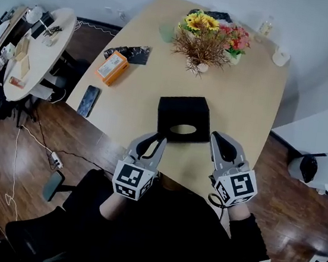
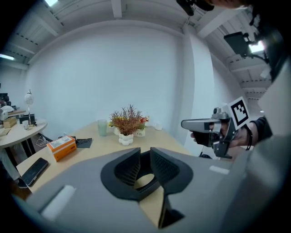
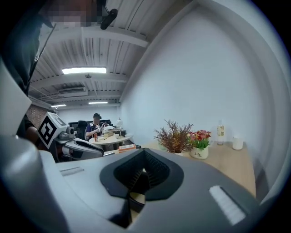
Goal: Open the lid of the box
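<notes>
A black box with an oval opening on its near side stands in the middle of the wooden table. My left gripper hangs just short of the box's near left corner. Its jaws stand a narrow gap apart with nothing between them. In the left gripper view the box shows dark through that gap. My right gripper hovers beside the box's near right corner, shut and empty. In the right gripper view its tips meet. Neither gripper touches the box.
Behind the box stand a dried bouquet in a white pot and a flower pot. An orange carton, a black packet and a phone lie at the table's left. A white cup sits far right. A cluttered round table stands to the left.
</notes>
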A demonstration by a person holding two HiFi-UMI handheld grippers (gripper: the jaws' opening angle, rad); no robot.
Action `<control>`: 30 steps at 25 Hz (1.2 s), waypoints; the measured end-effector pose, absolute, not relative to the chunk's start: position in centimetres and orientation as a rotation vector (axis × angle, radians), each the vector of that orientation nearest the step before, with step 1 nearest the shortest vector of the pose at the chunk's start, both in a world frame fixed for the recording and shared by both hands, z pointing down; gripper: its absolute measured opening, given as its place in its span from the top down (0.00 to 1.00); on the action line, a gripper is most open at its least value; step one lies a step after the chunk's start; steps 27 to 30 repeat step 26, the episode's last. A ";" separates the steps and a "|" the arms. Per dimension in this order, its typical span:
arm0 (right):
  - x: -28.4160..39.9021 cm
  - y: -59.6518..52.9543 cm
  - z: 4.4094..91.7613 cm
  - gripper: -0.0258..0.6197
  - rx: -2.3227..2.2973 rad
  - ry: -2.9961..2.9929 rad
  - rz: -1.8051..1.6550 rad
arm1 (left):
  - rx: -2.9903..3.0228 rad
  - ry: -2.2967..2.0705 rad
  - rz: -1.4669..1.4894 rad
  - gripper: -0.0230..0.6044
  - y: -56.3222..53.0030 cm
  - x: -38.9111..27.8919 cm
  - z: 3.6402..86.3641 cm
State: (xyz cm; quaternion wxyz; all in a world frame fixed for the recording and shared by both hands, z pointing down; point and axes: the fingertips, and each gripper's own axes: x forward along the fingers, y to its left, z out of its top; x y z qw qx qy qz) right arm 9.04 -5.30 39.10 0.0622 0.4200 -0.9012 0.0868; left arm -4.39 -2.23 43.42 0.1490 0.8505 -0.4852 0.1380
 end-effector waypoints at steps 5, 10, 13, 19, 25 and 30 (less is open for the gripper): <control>9.7 -5.0 38.1 0.96 1.302 -2.720 0.235 | 2.458 -1.371 0.390 0.89 -2.0 -4.1 43.4; 10.2 -5.1 38.0 0.96 1.341 -2.687 0.217 | 2.500 -1.329 0.384 0.89 -2.4 -3.5 43.3; 10.2 -5.0 37.9 0.96 1.353 -2.674 0.213 | 2.538 -1.313 0.388 0.89 -2.5 -3.2 43.0; 9.7 -5.0 38.2 0.96 1.358 -2.662 0.210 | 2.586 -1.292 0.393 0.89 -2.7 -3.1 42.3; 9.4 -5.1 38.3 0.96 1.345 -2.652 0.180 | 2.598 -1.295 0.382 0.89 -2.7 -3.3 41.9; 9.3 -5.1 38.4 0.96 1.339 -2.648 0.170 | 2.599 -1.299 0.379 0.89 -2.8 -3.4 41.9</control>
